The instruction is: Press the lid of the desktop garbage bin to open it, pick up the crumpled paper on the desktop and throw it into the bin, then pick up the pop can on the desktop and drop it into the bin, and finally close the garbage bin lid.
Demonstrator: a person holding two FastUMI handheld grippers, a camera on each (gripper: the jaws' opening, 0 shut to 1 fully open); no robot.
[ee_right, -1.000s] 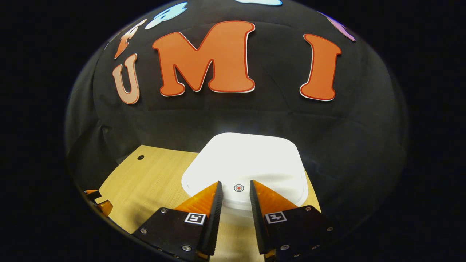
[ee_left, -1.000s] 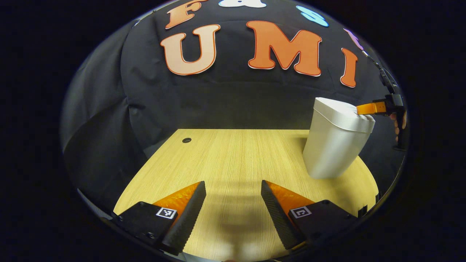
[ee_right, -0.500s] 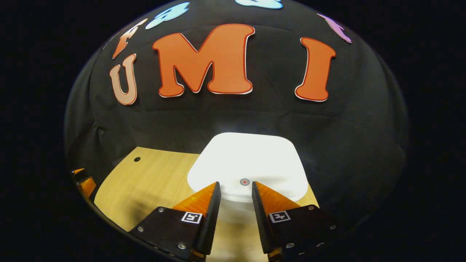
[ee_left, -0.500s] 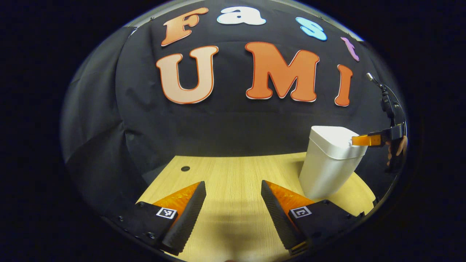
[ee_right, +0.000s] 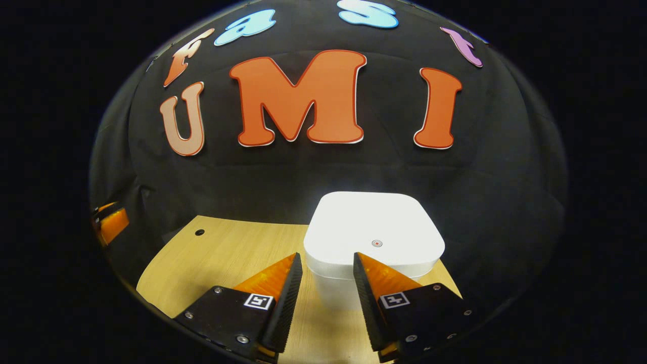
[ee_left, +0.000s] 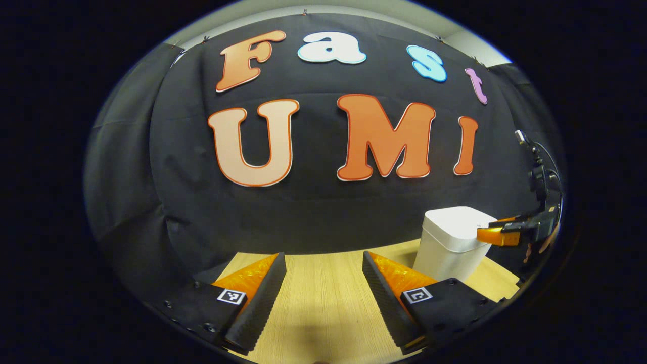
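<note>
The left tongs [ee_left: 324, 268] stand apart over the bare desk [ee_left: 323, 303], gripping nothing. To their right, near the desk's far edge, stands the white garbage bin [ee_left: 445, 247] with its lid [ee_right: 374, 230] shut flat. The right tongs [ee_right: 327, 268] hang just before it, fingers apart, holding nothing. The bin looks like light, stiff, smooth plastic that may slide if shoved; the lid is best pressed straight down at its small round mark [ee_right: 376, 243].

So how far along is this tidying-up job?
Apparently at the very end or the very start. The bin stands on the desk with its lid shut. The right gripper hovers open before the bin and the left gripper is open, empty. Whether the paper and can went in cannot be told.
</note>
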